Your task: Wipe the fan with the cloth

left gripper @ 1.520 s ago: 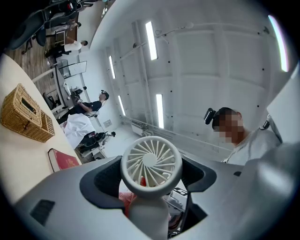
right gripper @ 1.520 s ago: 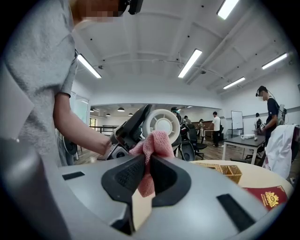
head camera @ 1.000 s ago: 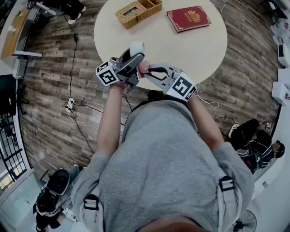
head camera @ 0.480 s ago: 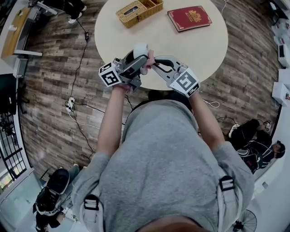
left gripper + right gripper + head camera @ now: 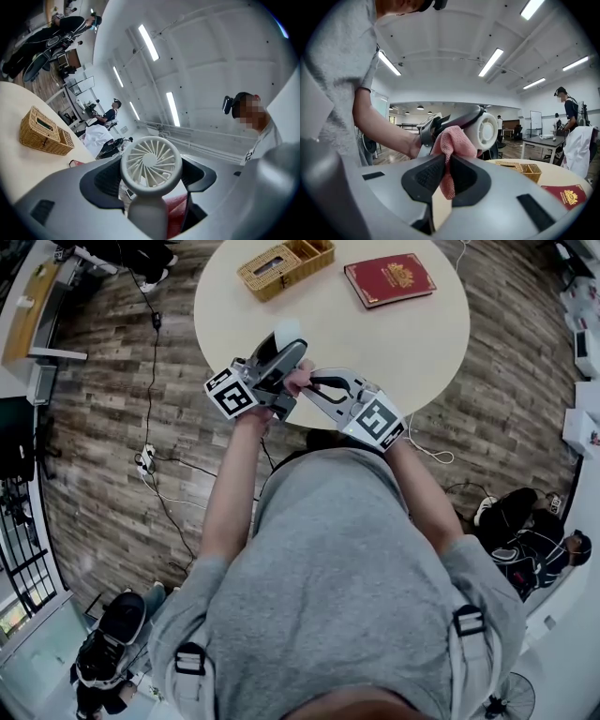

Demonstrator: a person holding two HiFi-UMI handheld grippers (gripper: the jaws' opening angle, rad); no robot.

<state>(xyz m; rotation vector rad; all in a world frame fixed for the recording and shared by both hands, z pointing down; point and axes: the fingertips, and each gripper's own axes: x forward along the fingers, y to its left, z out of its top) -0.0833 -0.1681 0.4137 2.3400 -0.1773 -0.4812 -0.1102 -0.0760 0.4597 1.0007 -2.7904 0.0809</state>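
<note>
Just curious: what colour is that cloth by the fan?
Pink; the cloth shows best in the right gripper view.

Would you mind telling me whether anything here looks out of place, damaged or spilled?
Nothing stands out. The left hand-held gripper grips the white fan; the right hand-held gripper pinches the pink cloth against it. The wicker basket and red book lie flat on the round table, nothing spilled.

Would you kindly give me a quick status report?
Left gripper shut on fan. Right gripper shut on cloth, cloth up against fan. No obstruction seen.
</note>
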